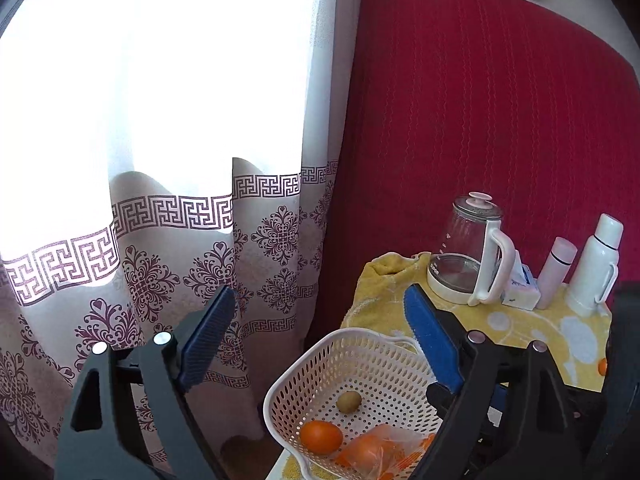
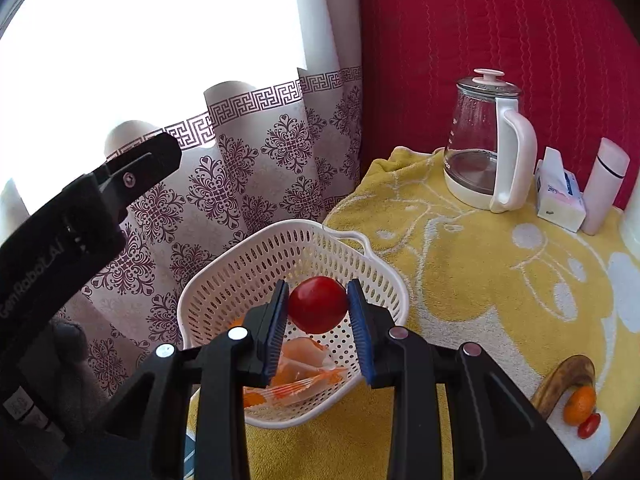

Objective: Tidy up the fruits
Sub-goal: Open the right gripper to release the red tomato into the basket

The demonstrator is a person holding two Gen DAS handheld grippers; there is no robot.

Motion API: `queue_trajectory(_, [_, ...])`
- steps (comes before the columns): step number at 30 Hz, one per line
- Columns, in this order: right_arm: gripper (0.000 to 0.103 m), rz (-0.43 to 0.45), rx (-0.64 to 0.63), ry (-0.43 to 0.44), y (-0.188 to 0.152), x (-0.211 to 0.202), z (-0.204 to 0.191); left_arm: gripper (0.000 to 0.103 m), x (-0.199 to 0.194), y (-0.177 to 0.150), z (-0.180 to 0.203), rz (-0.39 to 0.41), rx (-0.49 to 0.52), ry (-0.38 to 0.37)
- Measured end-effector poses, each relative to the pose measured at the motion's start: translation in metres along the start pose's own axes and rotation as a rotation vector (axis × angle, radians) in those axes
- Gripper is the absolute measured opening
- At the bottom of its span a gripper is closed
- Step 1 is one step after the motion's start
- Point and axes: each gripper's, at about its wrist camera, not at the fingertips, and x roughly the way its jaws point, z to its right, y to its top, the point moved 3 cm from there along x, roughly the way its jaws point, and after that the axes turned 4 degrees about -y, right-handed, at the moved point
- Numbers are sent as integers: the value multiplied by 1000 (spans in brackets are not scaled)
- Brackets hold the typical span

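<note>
Red tomato [image 2: 318, 305] sits pinched in the right gripper [image 2: 320, 320] above the white perforated basket [image 2: 256, 264]; left gripper [image 1: 320, 340], printed "GenRobot.AI", gapes empty.

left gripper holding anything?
No. In the left wrist view the left gripper is wide open with nothing between its fingers; the basket sits below it.

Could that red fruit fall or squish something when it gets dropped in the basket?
Maybe. The right gripper pinches the round red fruit only at its sides, so it might slip out early. It hangs above the white basket, right over a thin plastic bag of orange pieces, and a drop could squash those.
</note>
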Motion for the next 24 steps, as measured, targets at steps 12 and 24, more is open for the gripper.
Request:
queue_trajectory(12, [59,20,58,-23,-5,-2,11,100,-8,4,1,31,-13,-11])
queue_trajectory(24, [62,-3,157,-95,-44,-20,61,100,-8,-9,31,-21,-2,-92])
